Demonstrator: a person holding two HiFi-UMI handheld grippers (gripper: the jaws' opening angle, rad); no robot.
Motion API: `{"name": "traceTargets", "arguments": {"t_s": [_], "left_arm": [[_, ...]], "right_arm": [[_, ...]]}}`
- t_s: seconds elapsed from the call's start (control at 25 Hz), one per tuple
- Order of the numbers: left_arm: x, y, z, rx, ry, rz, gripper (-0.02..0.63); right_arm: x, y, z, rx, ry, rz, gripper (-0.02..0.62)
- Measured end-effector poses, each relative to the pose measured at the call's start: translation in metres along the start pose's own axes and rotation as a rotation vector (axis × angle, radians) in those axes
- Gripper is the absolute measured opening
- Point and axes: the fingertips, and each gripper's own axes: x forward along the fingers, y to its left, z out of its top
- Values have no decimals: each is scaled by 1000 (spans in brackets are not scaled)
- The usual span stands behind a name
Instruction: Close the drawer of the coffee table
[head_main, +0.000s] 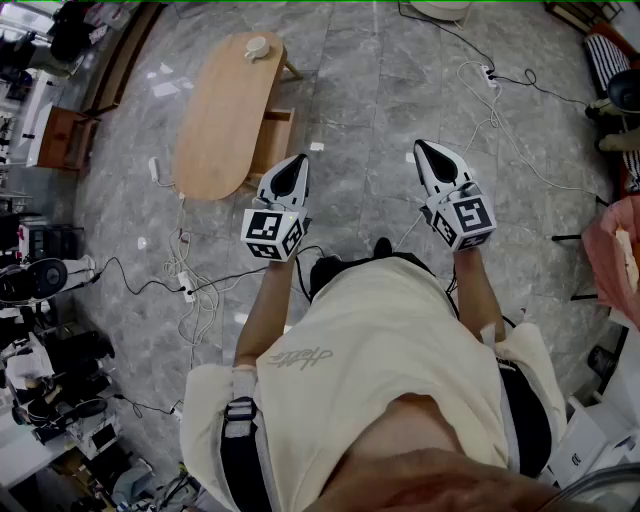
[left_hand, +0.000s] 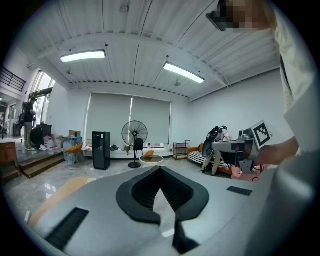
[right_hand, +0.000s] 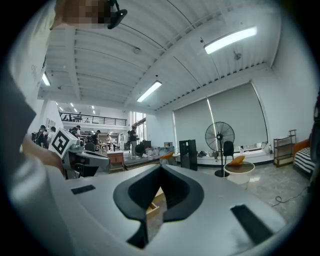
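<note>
One oval wooden coffee table (head_main: 215, 115) stood at the far left on the grey stone floor (head_main: 360, 90), with a small cup (head_main: 257, 46) at its far end. Its drawer (head_main: 274, 140) stuck out open from the table's right side. Nearer to me and just right of the drawer, I saw my left gripper (head_main: 298, 162) with its jaws pressed together on nothing. Further right, my right gripper (head_main: 420, 150) was likewise pinched closed and empty, well apart from the drawer.
</note>
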Motion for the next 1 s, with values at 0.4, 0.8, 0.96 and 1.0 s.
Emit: {"name": "traceTargets", "arguments": {"t_s": [0.4,0.8,0.96,1.0], "left_arm": [[46,12,-4,-30,55,7,5],[61,41,-12,-93,61,-5,5],[65,84,-24,-132,69,28,5],[68,95,-27,-143,65,30,5]], "right_arm": [[27,-47,-15,22,32,-13,-6],[73,-32,-35,78,67,76,-6],[108,-16,-38,43,98,125,-6],[118,-17,-39,39,102,120,-6]]}}
